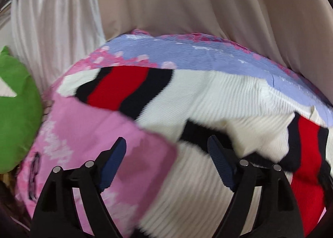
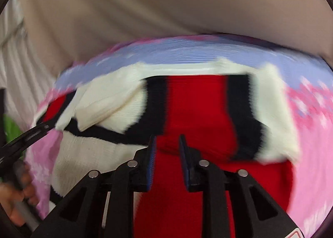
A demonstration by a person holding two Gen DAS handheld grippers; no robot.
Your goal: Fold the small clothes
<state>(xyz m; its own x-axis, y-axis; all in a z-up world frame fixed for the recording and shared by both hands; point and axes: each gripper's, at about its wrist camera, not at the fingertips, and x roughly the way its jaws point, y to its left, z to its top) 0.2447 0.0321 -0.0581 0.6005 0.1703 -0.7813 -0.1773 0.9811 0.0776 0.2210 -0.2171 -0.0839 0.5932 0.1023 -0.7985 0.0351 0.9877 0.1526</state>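
A white ribbed sweater (image 1: 208,96) with red and black stripes is spread on a pink and lilac cloth (image 1: 83,134), probably so it can be folded flat. The left gripper (image 1: 167,161) is held wide open over its near edge, nothing between the jaws. The right gripper (image 2: 167,154) is narrowed above the red band; whether fabric is pinched cannot be told.

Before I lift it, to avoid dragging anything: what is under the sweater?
The sweater lies on a pink and lilac cloth. Whatever is beneath the cloth is covered.
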